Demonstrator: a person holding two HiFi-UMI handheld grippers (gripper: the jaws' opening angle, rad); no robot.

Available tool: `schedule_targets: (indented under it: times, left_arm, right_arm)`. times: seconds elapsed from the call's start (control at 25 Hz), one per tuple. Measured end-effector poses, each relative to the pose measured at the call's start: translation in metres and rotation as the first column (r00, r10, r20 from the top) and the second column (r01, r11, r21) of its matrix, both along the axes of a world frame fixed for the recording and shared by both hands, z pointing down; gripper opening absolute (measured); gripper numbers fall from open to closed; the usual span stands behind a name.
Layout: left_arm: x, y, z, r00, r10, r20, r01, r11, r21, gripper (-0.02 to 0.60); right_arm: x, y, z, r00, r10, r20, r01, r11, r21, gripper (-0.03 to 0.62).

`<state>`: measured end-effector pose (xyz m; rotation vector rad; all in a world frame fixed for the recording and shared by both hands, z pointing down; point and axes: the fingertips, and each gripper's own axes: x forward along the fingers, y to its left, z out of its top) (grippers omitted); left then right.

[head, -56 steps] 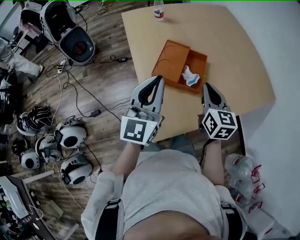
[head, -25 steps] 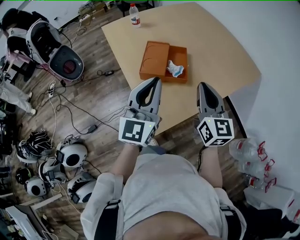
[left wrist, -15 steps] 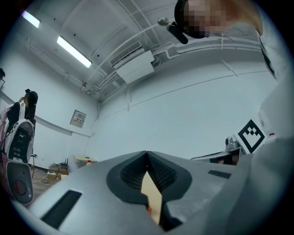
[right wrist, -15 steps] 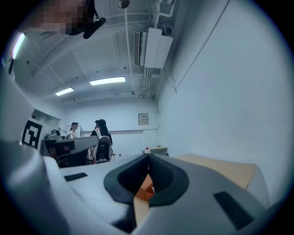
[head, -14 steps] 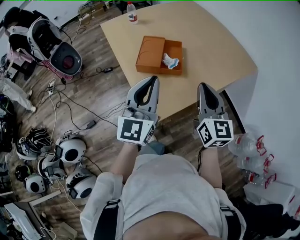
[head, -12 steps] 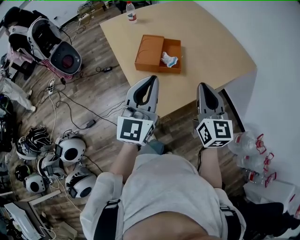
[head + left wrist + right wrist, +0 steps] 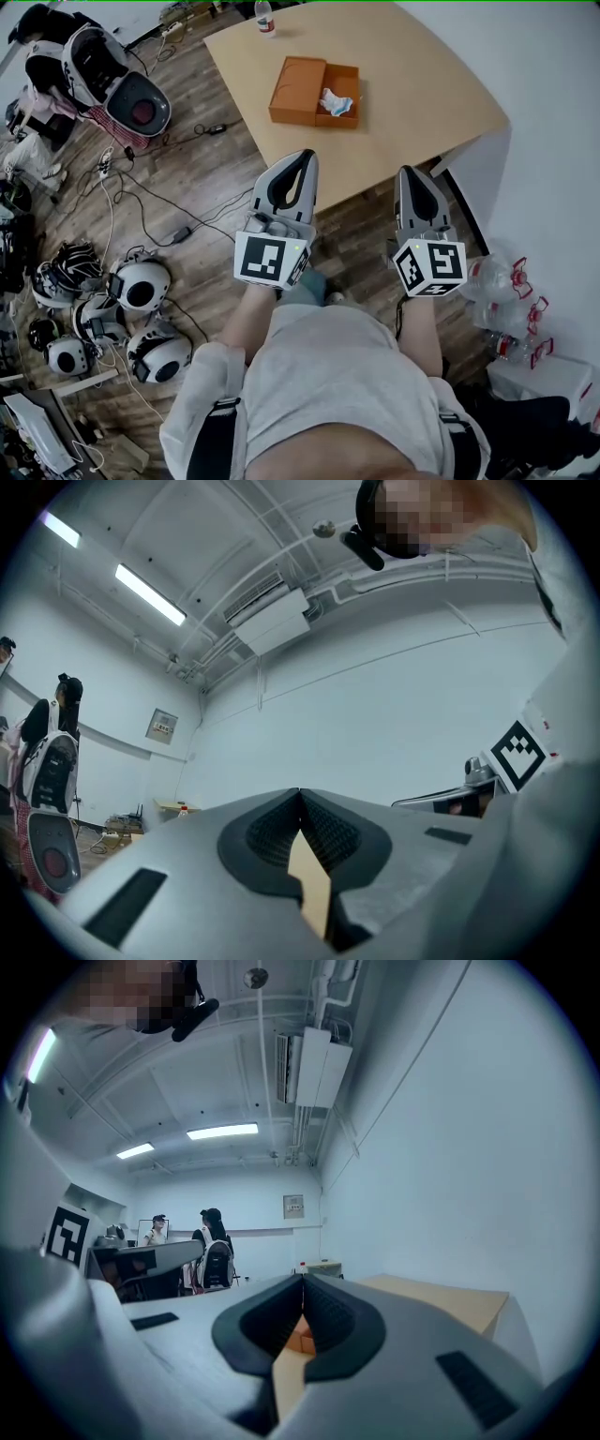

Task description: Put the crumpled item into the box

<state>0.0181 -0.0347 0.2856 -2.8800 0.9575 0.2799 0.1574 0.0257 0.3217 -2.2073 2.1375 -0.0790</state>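
An orange box (image 7: 298,77) lies open on the wooden table (image 7: 412,84), far ahead of both grippers. The crumpled white and blue item (image 7: 334,100) rests inside the box's right half. My left gripper (image 7: 306,157) hangs over the floor short of the table's near edge, its jaws shut on nothing, as the left gripper view (image 7: 300,795) confirms. My right gripper (image 7: 411,172) is level with it to the right, also shut and empty (image 7: 302,1280). A sliver of the orange box (image 7: 300,1339) shows below the right gripper's closed jaws.
A water bottle (image 7: 266,18) stands at the table's far edge. White helmet-like units (image 7: 141,283), cables and a white shell device (image 7: 120,79) crowd the wooden floor on the left. Plastic bottles (image 7: 497,281) lie by the white wall on the right. Two people (image 7: 211,1251) stand farther back.
The table and box have slid farther away and up in the head view as the person stepped back. Both grippers stayed shut, side by side. The crumpled item stayed in the box.
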Motion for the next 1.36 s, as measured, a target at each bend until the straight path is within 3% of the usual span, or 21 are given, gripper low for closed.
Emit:
schedule_targets:
  times: [0.6, 1.36]
  left_arm:
    - [-0.011, 0.04, 0.0, 1.0, -0.021, 0.0, 0.021, 1.0, 0.004, 0.014]
    - [-0.009, 0.049, -0.003, 1.0, -0.015, 0.0, 0.015, 1.0, 0.002, 0.014]
  right_arm:
    - [-0.008, 0.044, -0.004, 1.0, 0.006, -0.005, -0.006, 1.0, 0.025, 0.011]
    - [-0.005, 0.057, -0.012, 1.0, 0.026, -0.013, -0.025, 0.999, 0.039, 0.011]
